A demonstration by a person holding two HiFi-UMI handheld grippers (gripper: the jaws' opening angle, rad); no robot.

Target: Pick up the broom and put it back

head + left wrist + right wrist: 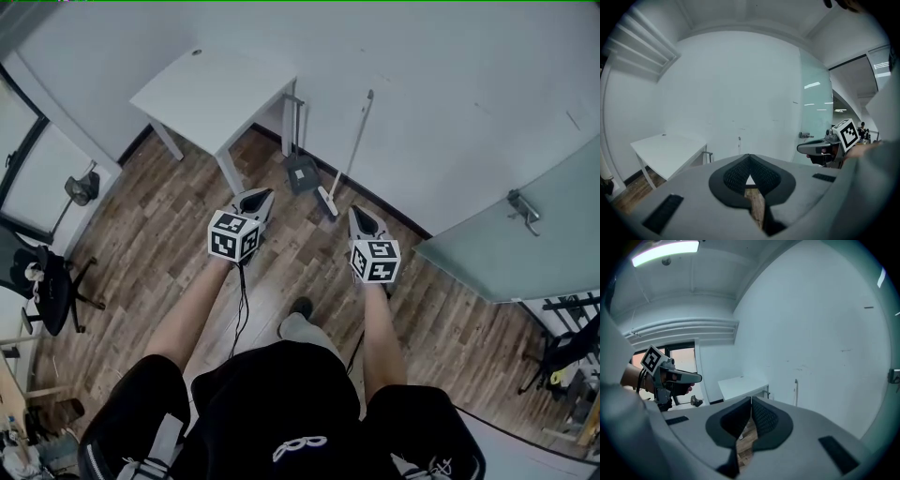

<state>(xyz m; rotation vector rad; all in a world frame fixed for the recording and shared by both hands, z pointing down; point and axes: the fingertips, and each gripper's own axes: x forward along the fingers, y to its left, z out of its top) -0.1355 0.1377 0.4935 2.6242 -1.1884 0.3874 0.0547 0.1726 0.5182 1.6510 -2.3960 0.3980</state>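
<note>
**Broom leaning on wall, both grippers empty**

Broom (351, 150) is leaning upright at the floor's edge against the wall, just right of the table (216, 89), with the dustpan (301, 174) beside it. Left gripper (262, 198) and right gripper (360, 217) are showing jaws pressed together, pinching nothing, well short of it. Broom is looking either not yet picked up or already returned; can't tell which. Broom head is showing small and blurry, and the gripper views are catching only the handle.

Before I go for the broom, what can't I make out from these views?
- Broom head: gripper views, hidden behind the left claw and right claw; only the handle shows.
- Dustpan: head view, too small to tell what it leans on.
- Floor under the table: head view, covered by the tabletop.
</note>
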